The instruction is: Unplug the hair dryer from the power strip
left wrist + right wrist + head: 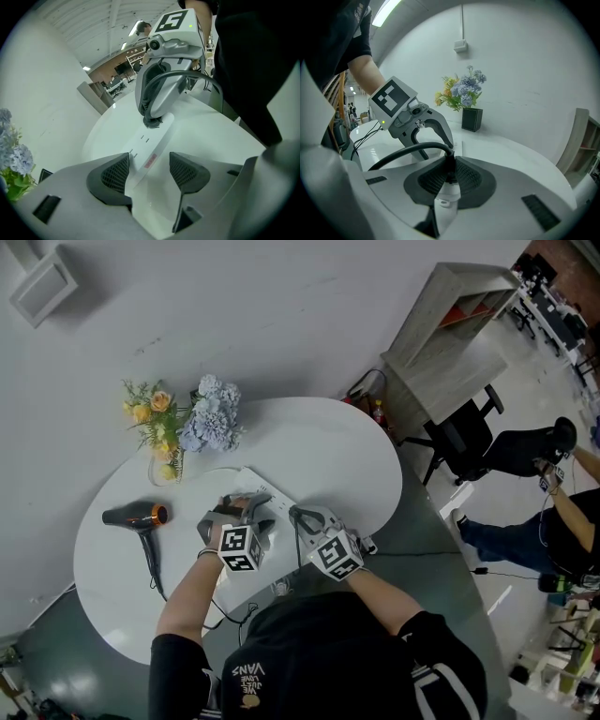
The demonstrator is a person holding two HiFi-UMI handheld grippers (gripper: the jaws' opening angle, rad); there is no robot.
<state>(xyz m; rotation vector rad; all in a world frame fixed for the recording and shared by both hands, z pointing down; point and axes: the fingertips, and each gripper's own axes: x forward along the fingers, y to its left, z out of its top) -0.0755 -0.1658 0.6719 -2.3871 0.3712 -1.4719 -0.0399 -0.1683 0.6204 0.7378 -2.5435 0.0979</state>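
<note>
A black and orange hair dryer (pixel 139 517) lies on the left of the round white table (pixel 347 460). Its black cable (pixel 405 153) loops round to a plug (pixel 152 122) seated in the white power strip (pixel 149 146). My right gripper (pixel 449 176) is shut on that plug (pixel 450 172), right above the strip. My left gripper (pixel 147 173) is open, one pad on each side of the strip's near end. In the head view both grippers sit side by side at the table's front, the left gripper (pixel 249 504) beside the right gripper (pixel 302 516).
Yellow and blue flowers (pixel 183 420) in a dark vase (pixel 472 119) stand at the table's back left. Beyond the table are a wooden desk (pixel 450 343), a black office chair (pixel 464 442) and a seated person (pixel 534 521). Thin cables trail off the table's front edge.
</note>
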